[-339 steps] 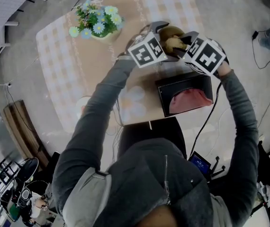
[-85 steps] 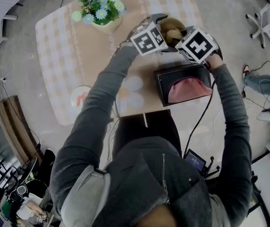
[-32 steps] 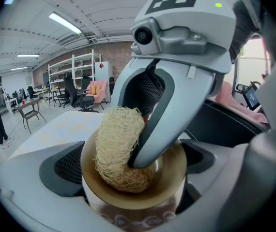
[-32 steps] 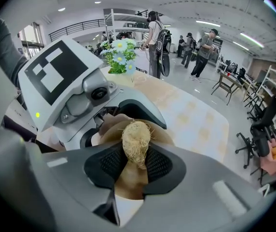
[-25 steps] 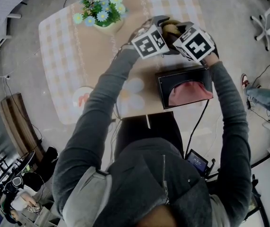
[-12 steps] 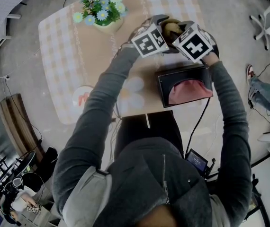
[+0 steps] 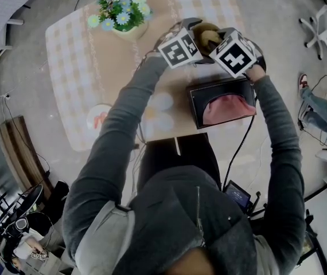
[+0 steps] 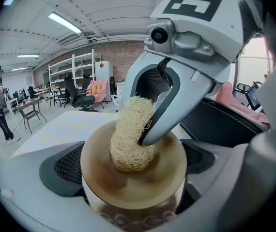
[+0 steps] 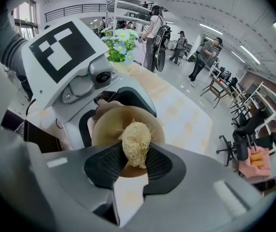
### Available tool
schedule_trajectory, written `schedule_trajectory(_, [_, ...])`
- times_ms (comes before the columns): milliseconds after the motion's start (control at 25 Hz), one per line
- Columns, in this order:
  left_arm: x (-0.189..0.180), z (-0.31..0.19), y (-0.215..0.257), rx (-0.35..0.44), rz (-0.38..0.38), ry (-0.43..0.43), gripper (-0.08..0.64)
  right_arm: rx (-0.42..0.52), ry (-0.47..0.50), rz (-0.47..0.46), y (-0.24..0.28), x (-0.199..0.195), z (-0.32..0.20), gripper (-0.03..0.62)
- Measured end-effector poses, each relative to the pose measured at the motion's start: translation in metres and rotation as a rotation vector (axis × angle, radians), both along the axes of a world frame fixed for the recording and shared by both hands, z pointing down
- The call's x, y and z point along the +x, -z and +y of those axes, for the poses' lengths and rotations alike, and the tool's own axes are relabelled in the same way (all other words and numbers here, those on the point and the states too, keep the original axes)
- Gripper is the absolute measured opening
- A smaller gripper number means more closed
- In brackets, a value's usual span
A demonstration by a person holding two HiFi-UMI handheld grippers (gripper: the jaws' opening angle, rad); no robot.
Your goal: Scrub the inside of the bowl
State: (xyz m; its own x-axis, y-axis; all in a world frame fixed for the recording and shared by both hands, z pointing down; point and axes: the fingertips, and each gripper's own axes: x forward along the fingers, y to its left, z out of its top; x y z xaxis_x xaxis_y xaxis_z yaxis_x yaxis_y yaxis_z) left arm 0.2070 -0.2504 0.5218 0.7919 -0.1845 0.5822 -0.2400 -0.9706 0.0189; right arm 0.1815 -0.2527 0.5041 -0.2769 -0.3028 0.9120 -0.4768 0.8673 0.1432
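Fingers (image 8: 65,170) of left gripper (image 8: 130,161) clamped on the outer sides of the brown bowl (image 8: 128,190), its mouth tipped toward that gripper's camera. Fingers (image 9: 104,168) of right gripper (image 9: 133,167) pinched tight on a loofah scrubber (image 9: 136,146), free end down inside the bowl against its inner surface. Both held over the checked bench (image 7: 77,56), flower pot (image 7: 120,19) farther left on it.
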Motion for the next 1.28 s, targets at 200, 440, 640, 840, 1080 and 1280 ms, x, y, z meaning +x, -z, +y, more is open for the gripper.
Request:
schedule_trajectory(200, [-0.001, 0.0, 0.0, 0.0, -0.005, 0.003, 0.6, -0.009, 0.015, 0.028, -0.001, 0.002, 0.006, 0.097])
schedule_trajectory(440, [-0.001, 0.0, -0.001, -0.005, -0.011, 0.015, 0.6, -0.041, -0.017, 0.025, -0.002, 0.007, 0.012, 0.098])
schedule_trajectory(640, [-0.001, 0.0, 0.001, 0.001, 0.015, 0.021, 0.6, -0.047, -0.029, 0.028, -0.002, 0.007, 0.011, 0.098])
schedule_trajectory(840, [0.0, 0.001, 0.002, 0.013, 0.04, 0.037, 0.6, -0.053, -0.035, 0.014, -0.001, 0.006, 0.009, 0.098])
schedule_trajectory(1080, [-0.003, 0.001, 0.01, 0.022, 0.09, 0.061, 0.601, -0.071, -0.054, 0.012, -0.001, 0.007, 0.01, 0.098])
schedule_trajectory(1280, [-0.009, 0.003, 0.012, 0.026, 0.075, 0.05, 0.601, -0.079, -0.063, 0.008, -0.002, 0.005, 0.011, 0.098])
